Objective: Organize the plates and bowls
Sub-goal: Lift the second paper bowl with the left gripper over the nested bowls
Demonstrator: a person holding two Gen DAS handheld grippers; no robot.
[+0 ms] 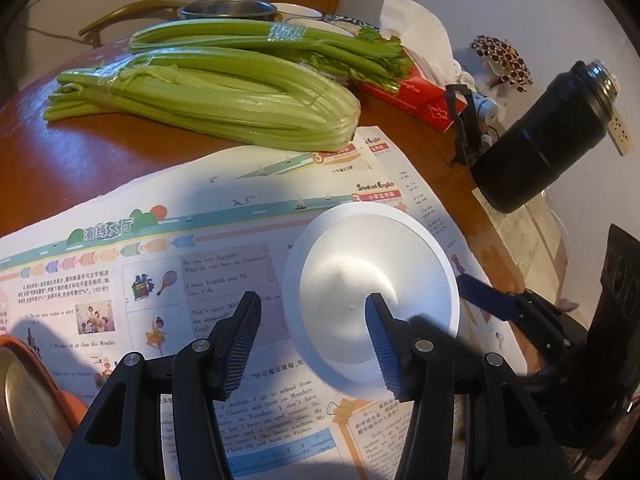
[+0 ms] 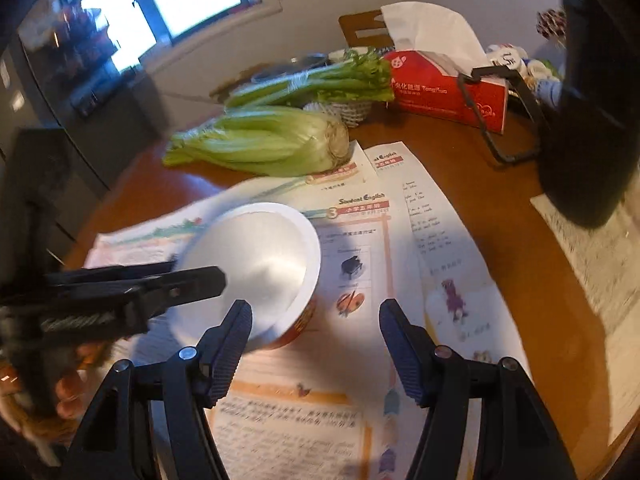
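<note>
Here we are early in the sorting, with a single bowl (image 1: 372, 292) in hand. Low in the left wrist view, the left gripper (image 1: 312, 340) straddles the bowl's near rim: one of the fingers (image 1: 382, 344) sits inside the white bowl, the other outside over the newspaper (image 1: 160, 280). Whether the pads are actually pinching the rim we cannot tell. In the right wrist view the bowl (image 2: 260, 264) looks tipped, its reddish underside lifted at the near edge, which suggests a hold, but that is our judgement only. The right gripper (image 2: 316, 344) stands open and empty just beside the bowl at lower centre.

Next, we think, the bowl must be carried to its stack; the likely candidates, a steel basin (image 1: 228, 10) and dishes at the top of the frame, lie well apart, beyond the celery (image 1: 208, 100). The move calls for a firm rim grip and clearance over the celery. The flask (image 1: 548, 136) stands off to the right of the bench (image 1: 100, 160).
</note>
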